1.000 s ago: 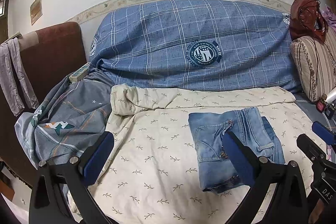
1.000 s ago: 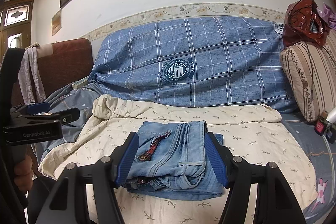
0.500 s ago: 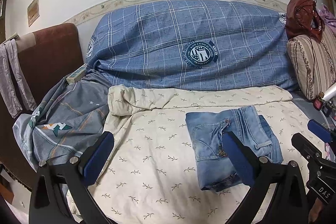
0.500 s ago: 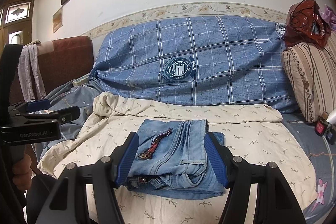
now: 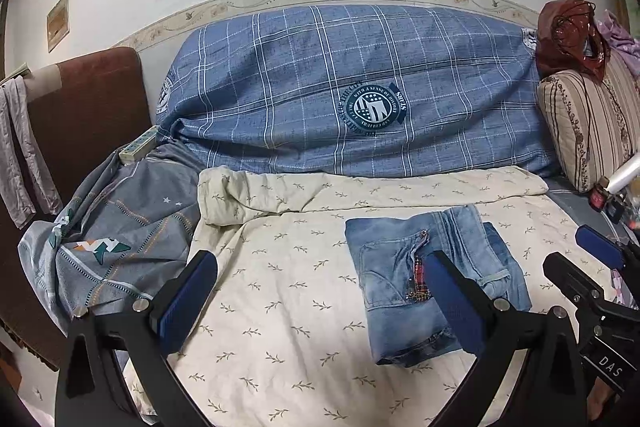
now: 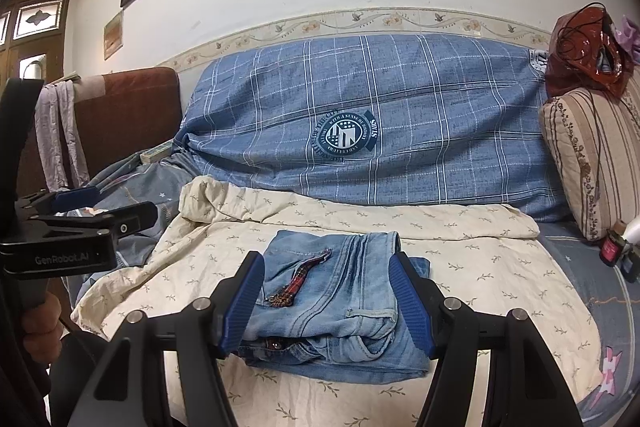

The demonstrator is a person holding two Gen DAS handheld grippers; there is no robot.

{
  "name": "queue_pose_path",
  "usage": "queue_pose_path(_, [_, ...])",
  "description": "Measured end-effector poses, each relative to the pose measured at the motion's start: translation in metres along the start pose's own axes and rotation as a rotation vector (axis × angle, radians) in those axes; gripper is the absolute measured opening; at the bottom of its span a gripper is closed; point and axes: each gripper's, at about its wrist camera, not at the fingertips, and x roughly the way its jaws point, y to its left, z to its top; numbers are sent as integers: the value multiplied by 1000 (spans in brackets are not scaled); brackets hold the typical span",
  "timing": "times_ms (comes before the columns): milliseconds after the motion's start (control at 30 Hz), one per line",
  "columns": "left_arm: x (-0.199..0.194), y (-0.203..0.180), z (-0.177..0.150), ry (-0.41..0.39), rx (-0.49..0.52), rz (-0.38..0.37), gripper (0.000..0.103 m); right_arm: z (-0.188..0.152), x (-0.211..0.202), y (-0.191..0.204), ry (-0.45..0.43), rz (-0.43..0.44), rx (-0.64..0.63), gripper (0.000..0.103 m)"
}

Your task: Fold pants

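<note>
A dark red bag [image 6: 588, 51] sits on the striped cushion [image 6: 588, 163] at the sofa's right end; its contents cannot be made out. The jeans [image 6: 332, 295] lie folded into a compact stack on the cream sheet [image 6: 480, 259], toward its front edge and right of centre. Light blue denim, a waistband layer visible underneath, a red plaid strip on top. The left gripper [image 5: 320, 303] hangs wide open over the sheet, holding nothing. The right gripper [image 6: 326, 301] is open, its pads either side of the jeans, apparently not touching. Readable writing: "GenRobot.AI" and "DAS" on the grippers. The checked blue cover [image 6: 380, 119] carries a round crest.
</note>
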Motion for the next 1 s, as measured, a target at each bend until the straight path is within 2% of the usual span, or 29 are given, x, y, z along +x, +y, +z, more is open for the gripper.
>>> queue_pose_path(300, [-1, 4, 0, -4, -6, -3, 103, 2, 1, 5, 5, 6, -18, 68])
queue_pose_path(1000, [24, 10, -14, 66, -6, 3, 103, -12, 18, 11, 73, 25, -24, 68])
